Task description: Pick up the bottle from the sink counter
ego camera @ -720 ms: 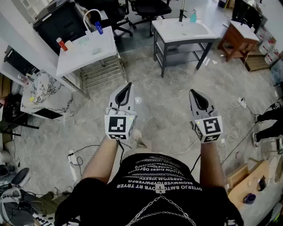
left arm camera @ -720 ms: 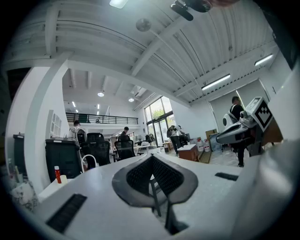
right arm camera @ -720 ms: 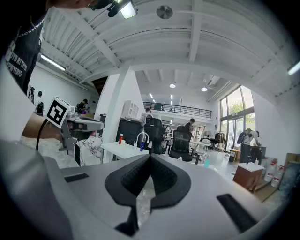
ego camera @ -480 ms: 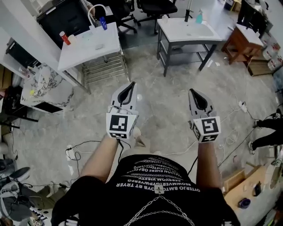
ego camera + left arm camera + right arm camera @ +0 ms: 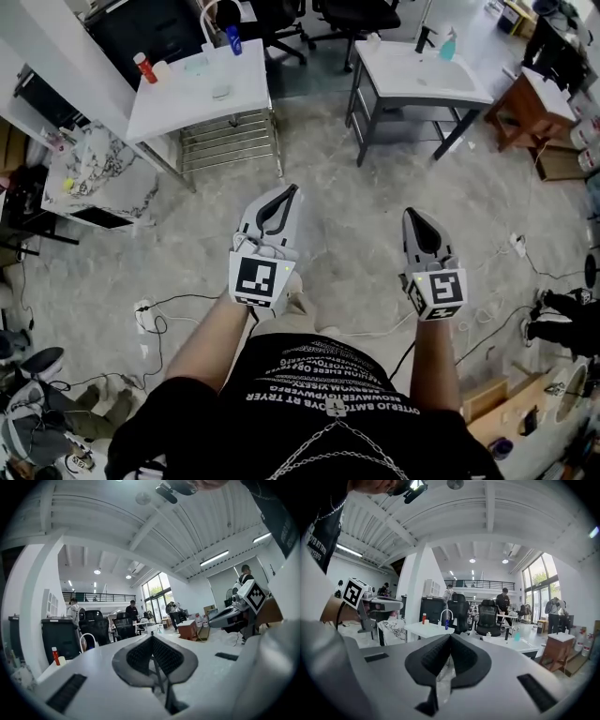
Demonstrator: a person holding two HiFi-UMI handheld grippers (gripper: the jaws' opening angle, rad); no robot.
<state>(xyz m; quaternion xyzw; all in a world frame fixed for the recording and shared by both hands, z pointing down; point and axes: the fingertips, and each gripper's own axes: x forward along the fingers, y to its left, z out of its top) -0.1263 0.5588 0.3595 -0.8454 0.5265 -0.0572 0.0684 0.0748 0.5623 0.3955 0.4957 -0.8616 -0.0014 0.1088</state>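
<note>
The teal bottle [image 5: 448,44] stands upright at the back edge of the sink counter [image 5: 422,80], toward its right-hand corner, near the dark faucet [image 5: 425,37]. Nothing touches it. Just right of the sink counter sits a wooden side table [image 5: 534,112], and behind the counter are black office chairs [image 5: 361,14]. Left of the counter, across a strip of grey floor [image 5: 328,159], stands a white table [image 5: 202,94] carrying a blue bottle [image 5: 234,39] and a red bottle [image 5: 142,66].

Both tongs hover over the floor well in front of the sink counter, far short of it. The right gripper [image 5: 413,215] is roughly in line with the counter's front and points toward it. Its jaws are clenched together, with nothing between them. The left gripper [image 5: 287,191] is held beside it, further left of the counter. Its jaws are also pressed tip to tip and empty.
</note>
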